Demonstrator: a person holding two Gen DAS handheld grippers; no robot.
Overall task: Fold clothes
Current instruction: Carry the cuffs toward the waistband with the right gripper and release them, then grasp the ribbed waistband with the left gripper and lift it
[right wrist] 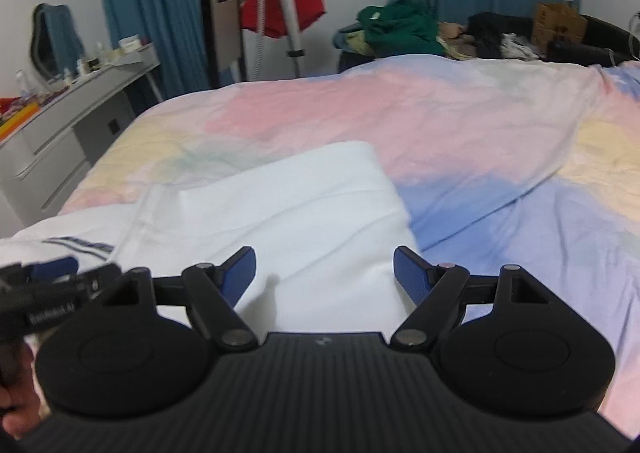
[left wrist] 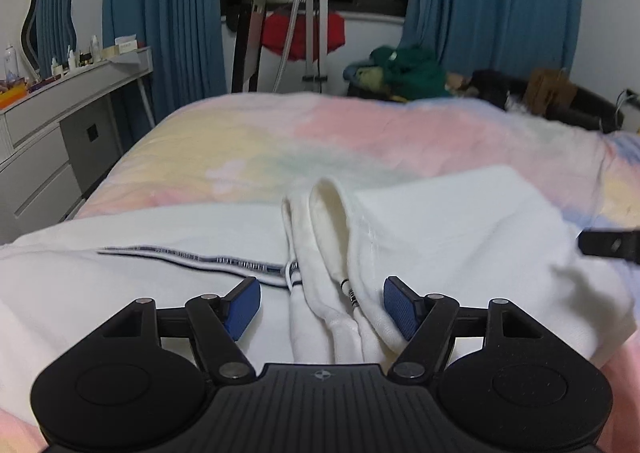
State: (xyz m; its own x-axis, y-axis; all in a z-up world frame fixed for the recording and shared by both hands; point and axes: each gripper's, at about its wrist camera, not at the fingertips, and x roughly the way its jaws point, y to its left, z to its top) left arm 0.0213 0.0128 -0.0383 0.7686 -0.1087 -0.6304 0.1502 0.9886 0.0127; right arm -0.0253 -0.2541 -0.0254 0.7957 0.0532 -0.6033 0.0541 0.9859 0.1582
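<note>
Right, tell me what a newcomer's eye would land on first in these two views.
First the white hoodie, spread across the near part of the pastel tie-dye bedspread, its hood opening and drawstrings facing the open left gripper. The right gripper, also open, hangs over the hoodie's folded right side. Beyond the bed, the red garment on a stand between the blue curtains catches the eye.

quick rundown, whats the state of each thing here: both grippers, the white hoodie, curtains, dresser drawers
left gripper: open, holding nothing, over the hood
right gripper: open, holding nothing, over the hoodie's right part
white hoodie: lying on the bed, partly folded, hood rumpled
drawstring: loose on the fabric
curtains: drawn apart, dark window showing
dresser drawers: shut
bedspread: spread out, lightly wrinkled
</note>
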